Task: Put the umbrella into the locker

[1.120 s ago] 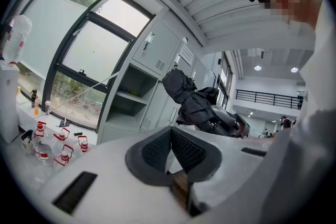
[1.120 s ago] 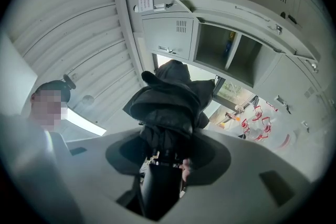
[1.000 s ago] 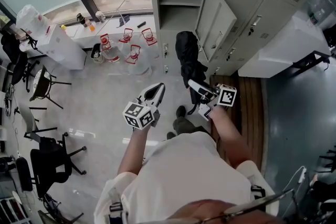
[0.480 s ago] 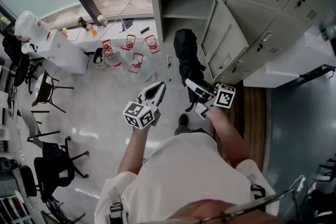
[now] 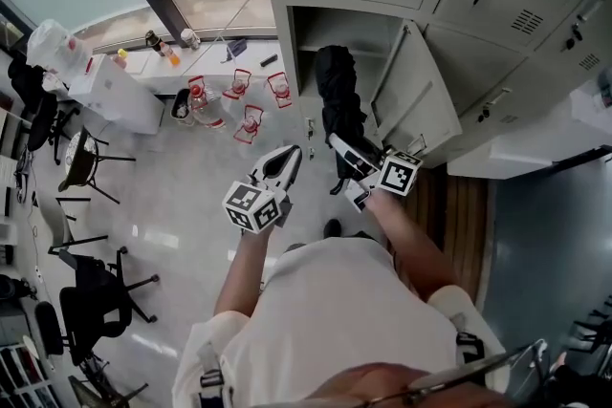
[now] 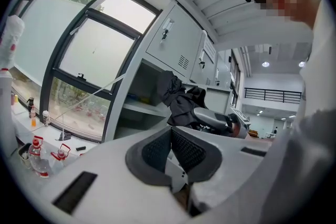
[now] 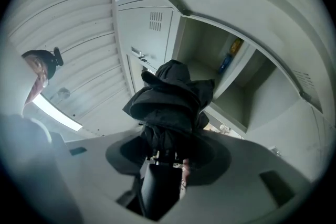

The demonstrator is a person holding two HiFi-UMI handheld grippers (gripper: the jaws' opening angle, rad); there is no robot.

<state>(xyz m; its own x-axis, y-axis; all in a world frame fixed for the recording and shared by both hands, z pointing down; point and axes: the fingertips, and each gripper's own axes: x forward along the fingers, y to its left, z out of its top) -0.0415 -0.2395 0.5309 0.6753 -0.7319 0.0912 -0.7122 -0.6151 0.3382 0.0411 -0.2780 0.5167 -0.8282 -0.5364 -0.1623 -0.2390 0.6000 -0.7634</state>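
Left gripper: jaws pressed together, nothing between them.
Right gripper: clenched on the handle end of the black folded umbrella.
Umbrella place: held in the air just before the mouth of the open locker compartment.
Umbrella axis: ran straight away from the right gripper, bunched canopy end towards the compartment.
Right gripper view only: a blue and yellow item stood deep inside the compartment.
Head view only: the locker door stood open at the umbrella's right; bottles sat on the floor by the window.
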